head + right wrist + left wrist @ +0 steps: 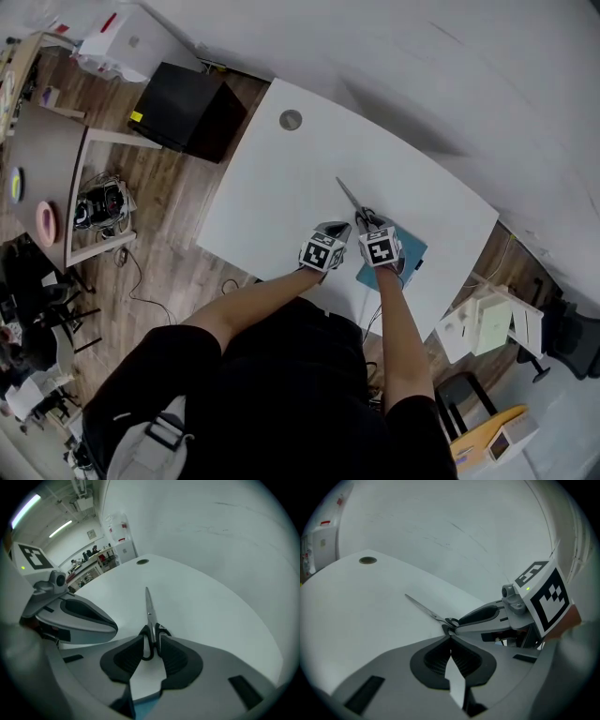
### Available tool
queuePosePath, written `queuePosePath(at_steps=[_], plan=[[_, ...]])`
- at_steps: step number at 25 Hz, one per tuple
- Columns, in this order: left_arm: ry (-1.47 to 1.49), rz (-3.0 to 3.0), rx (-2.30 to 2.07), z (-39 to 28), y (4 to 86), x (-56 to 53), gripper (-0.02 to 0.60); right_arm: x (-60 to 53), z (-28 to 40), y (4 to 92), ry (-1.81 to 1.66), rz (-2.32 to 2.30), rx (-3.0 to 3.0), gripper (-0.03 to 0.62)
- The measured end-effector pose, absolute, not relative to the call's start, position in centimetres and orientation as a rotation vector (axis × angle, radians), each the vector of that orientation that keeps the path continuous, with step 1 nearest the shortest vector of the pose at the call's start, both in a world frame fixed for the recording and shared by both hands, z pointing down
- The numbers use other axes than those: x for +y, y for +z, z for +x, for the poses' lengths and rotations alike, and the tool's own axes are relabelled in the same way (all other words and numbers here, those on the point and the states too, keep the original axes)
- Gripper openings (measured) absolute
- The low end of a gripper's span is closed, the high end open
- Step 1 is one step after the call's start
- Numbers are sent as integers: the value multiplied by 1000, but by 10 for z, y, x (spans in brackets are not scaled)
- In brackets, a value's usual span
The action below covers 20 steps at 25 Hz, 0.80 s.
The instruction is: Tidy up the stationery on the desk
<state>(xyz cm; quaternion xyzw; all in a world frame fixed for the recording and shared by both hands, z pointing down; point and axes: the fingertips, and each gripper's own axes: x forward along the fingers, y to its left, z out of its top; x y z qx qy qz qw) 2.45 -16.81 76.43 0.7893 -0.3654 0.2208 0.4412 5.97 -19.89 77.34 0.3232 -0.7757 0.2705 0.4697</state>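
The white desk (281, 187) is filling most of the head view, with its far corner cut off by the frame edge. A flat blue item (415, 255) is lying at the near edge. My hands are covering most of it, so I cannot identify it.

The left gripper (451, 645) is hovering over bare desk with its jaws pressed together and nothing between them.

The right gripper (151, 645) is standing over the scissors (149, 609), its jaws part-way apart and straddling the black handle loops. Pads and handle are dark on dark, so contact is hard to read, and I am seeing no clear squeeze.

The scissors are lying flat on the desk, blades closed and pointing away from me. In the head view the marker cubes are hiding the handles.

The cable grommet (291, 119) is sitting well beyond the blade tip.
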Motion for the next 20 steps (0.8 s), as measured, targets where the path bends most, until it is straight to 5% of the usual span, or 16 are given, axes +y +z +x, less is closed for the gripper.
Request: queuePosePath(at_steps=[20], plan=[[531,1950,-965,3,759,-171,14,-191,51,779,663,859,-1887,92]])
